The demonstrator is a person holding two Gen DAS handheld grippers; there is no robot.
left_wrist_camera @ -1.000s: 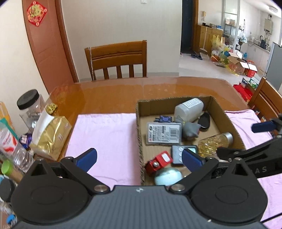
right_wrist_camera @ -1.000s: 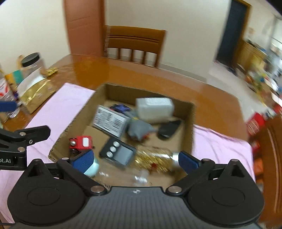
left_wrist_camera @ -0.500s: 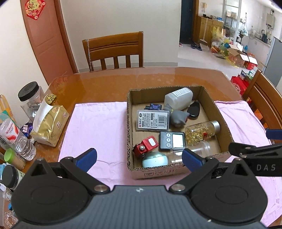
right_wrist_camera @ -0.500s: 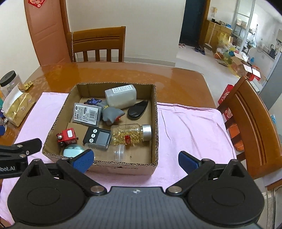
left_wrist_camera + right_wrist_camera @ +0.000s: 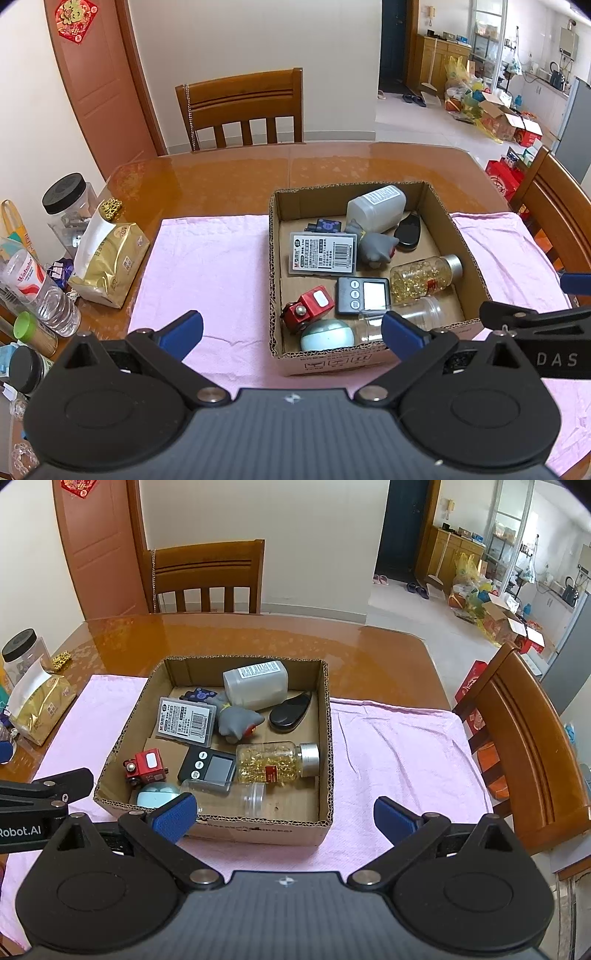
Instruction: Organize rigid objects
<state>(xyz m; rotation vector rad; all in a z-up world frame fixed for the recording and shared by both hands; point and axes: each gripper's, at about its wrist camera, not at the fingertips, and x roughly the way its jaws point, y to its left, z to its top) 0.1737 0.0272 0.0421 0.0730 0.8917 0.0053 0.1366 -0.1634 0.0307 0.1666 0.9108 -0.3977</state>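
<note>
A cardboard box (image 5: 469, 254) (image 5: 327, 738) sits on a pink cloth (image 5: 207, 266) (image 5: 399, 753). Inside lie a white plastic bottle (image 5: 375, 208) (image 5: 256, 688), a grey toy figure (image 5: 375, 245) (image 5: 236, 720), a flat labelled case (image 5: 323, 253) (image 5: 186, 722), a black timer (image 5: 364, 295) (image 5: 208, 768), a bottle of gold capsules (image 5: 424, 278) (image 5: 277, 764), a red toy car (image 5: 308, 312) (image 5: 144, 766), a pale green round object (image 5: 327, 334) (image 5: 157, 794), a clear jar (image 5: 417, 314) (image 5: 229, 794) and a black oval item (image 5: 406, 234) (image 5: 290, 712). My left gripper (image 5: 291, 328) and right gripper (image 5: 284, 812) hover open, empty, before the box's near wall.
A gold pouch (image 5: 107, 254) (image 5: 38, 705), a black-lidded jar (image 5: 68, 203) (image 5: 22, 653), a water bottle (image 5: 37, 288) and small containers crowd the table's left edge. Wooden chairs stand at the far side (image 5: 240, 107) (image 5: 207, 576) and at the right (image 5: 524, 746).
Both grippers have drawn back and risen from over the box. The whole box now shows in both views; before, it filled the lower frame. Both stayed open.
</note>
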